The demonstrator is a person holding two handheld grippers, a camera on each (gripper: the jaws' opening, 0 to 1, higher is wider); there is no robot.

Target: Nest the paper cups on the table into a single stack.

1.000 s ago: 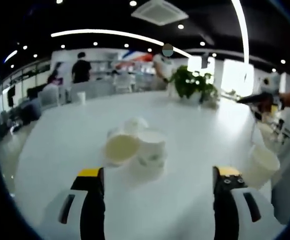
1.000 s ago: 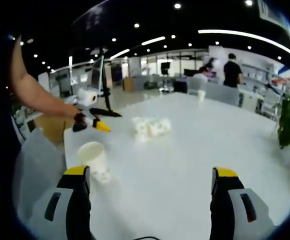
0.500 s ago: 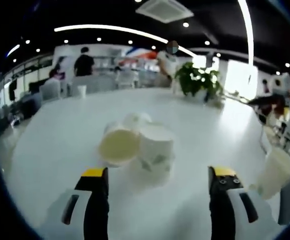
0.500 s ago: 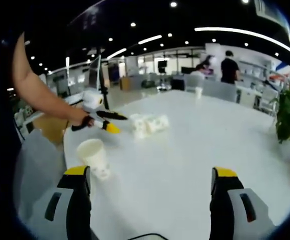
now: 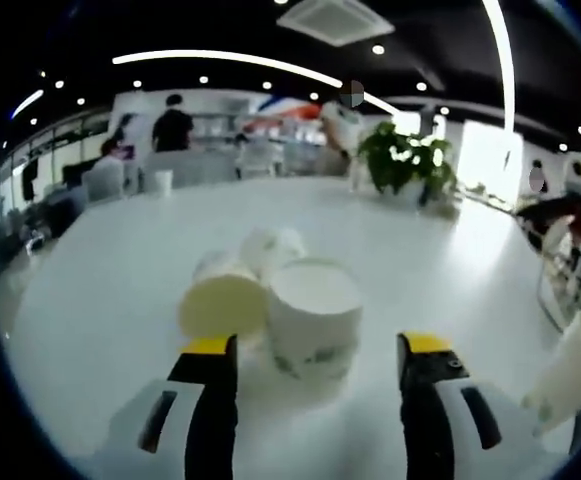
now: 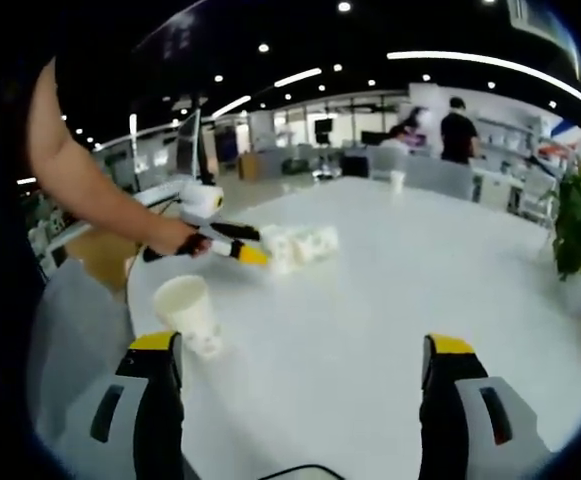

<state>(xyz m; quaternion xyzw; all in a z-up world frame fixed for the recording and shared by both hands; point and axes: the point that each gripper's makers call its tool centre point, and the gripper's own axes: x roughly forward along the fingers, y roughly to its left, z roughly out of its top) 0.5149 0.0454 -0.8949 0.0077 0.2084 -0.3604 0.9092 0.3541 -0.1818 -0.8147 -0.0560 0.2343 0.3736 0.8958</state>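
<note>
Cluster of paper cups [image 5: 270,300] on the white worktop [image 5: 100,290]; an upright cup [image 5: 315,320] stands between the spread left tongs [image 5: 317,360]. A lone cup [image 6: 190,312] stands near the spread, empty right tongs [image 6: 300,370]. Step: first pickup; next, close on the upright cup. Its print is unreadable.

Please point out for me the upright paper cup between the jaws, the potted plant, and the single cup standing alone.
upright paper cup [image 5: 315,325], left gripper view, on its side wall
potted plant [image 5: 406,163], left gripper view, on the leaves
single cup [image 6: 189,310], right gripper view, on its wall
</note>
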